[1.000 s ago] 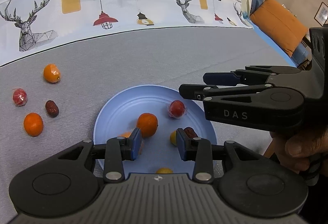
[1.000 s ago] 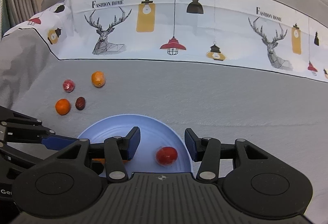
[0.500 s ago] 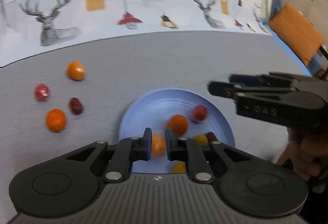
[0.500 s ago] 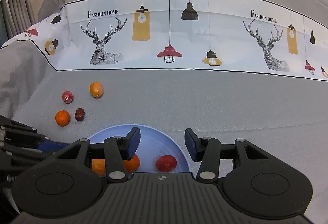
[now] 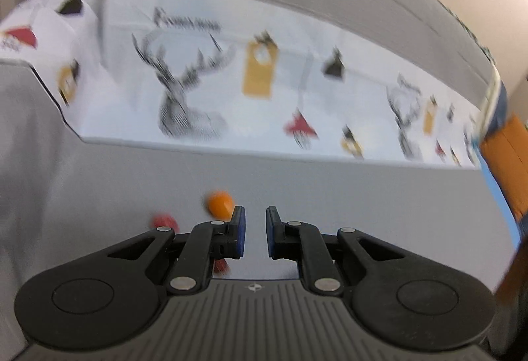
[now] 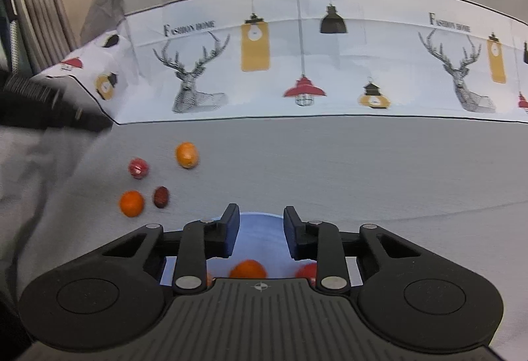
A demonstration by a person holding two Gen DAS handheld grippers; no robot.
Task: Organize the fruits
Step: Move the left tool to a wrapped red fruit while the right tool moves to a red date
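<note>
Right wrist view: your right gripper [image 6: 258, 233], closing empty above the blue plate [image 6: 257, 242] at lower centre, could knock the orange [image 6: 248, 269] off.

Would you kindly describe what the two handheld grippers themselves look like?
Both look alike: the left gripper and right gripper are matte black plastic, with a ribbed grey-black body, two round side lobes, linkage arms with silver pins, and dark blue pads on the fingers. A small crosshair mark sits at the body's centre.
</note>
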